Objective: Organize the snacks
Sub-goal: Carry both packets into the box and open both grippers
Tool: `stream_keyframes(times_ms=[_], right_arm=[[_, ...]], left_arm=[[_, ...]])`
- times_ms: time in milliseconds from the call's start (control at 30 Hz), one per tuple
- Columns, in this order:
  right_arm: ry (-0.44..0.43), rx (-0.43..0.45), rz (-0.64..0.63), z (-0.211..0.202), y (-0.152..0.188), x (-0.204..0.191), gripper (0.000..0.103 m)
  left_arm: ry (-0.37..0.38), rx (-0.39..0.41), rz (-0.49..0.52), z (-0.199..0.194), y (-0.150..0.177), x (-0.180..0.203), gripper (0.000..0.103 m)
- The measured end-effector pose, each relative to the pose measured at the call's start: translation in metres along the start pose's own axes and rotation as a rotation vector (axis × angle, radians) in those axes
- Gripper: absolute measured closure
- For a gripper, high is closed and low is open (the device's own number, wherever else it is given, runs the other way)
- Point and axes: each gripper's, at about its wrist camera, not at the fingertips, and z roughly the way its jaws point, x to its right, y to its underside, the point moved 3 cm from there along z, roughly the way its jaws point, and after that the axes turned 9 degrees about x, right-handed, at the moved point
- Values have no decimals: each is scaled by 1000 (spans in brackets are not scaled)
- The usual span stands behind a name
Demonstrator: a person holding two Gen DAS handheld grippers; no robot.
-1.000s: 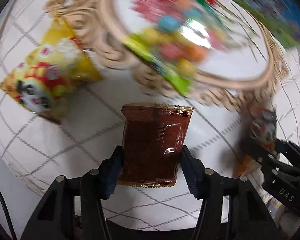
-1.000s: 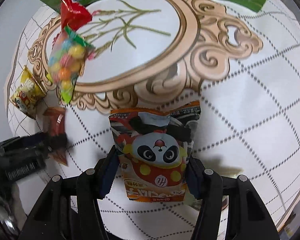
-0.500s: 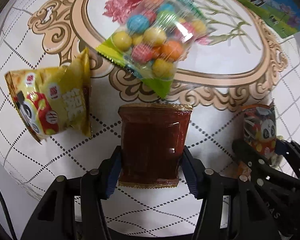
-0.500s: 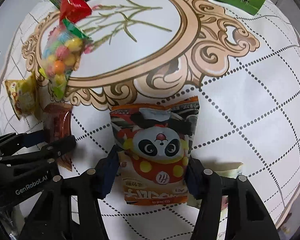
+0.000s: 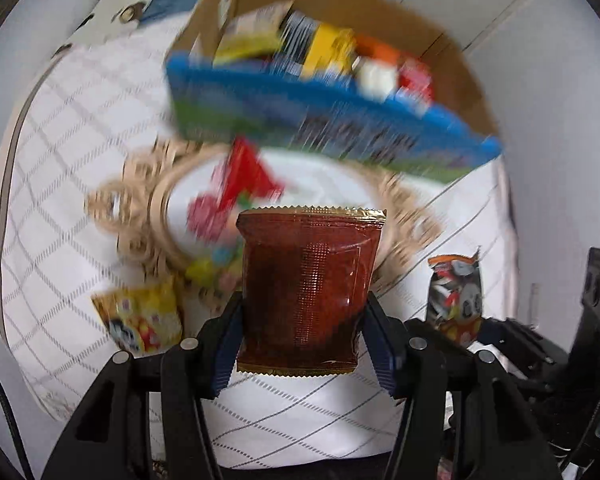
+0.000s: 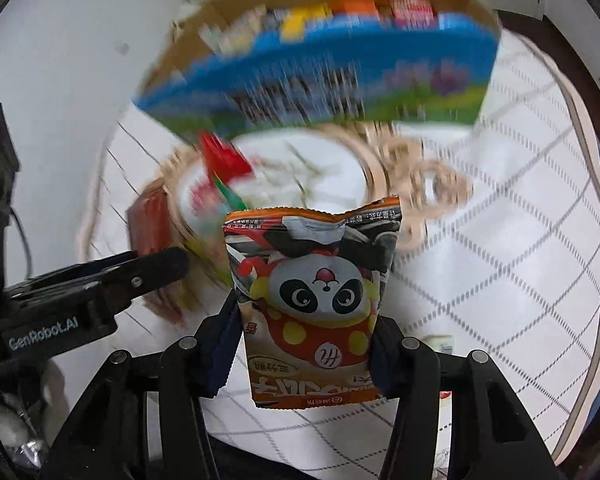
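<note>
left gripper (image 5: 302,334) – clamped on dark red foil sachet (image 5: 306,292) between fingers | right gripper (image 6: 306,340) – jaws just closing, clamped on orange panda-print snack pouch (image 6: 312,300)

A glossy, dark red film packet (image 5: 306,292) with a crimped gold foil edge is seen, its face finely textured and catching highlights. The panda snack bag (image 6: 314,300) is made of shiny printed plastic film, creased at the top. Matt brown cardboard forms the box (image 5: 452,60). The tablecloth (image 5: 60,240) appears smooth and printed. Matt black plastic makes up the gripper fingers (image 5: 180,380).
</note>
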Motion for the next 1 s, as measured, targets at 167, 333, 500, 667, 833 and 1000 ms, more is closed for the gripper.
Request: stream_keyframes(times_ms=[167, 333, 500, 667, 833, 1000], right_arm=[[-28, 115, -33, -28, -65, -23, 46], [-25, 203, -49, -24, -133, -42, 46], [-13, 219, -43, 3, -188, -46, 46], [11, 190, -28, 41, -221, -44, 46], [22, 140, -26, 87, -230, -43, 46], [-12, 69, 2, 122, -222, -37, 44]], left_arm=[[24, 73, 8, -25, -64, -10, 49], [-2, 105, 9, -33, -126, -16, 49], [-52, 57, -29, 1, -185, -33, 49], [-79, -45, -66, 46, -208, -47, 49], [-105, -129, -76, 80, -211, -56, 49], [-97, -197, -79, 100, -202, -62, 49]])
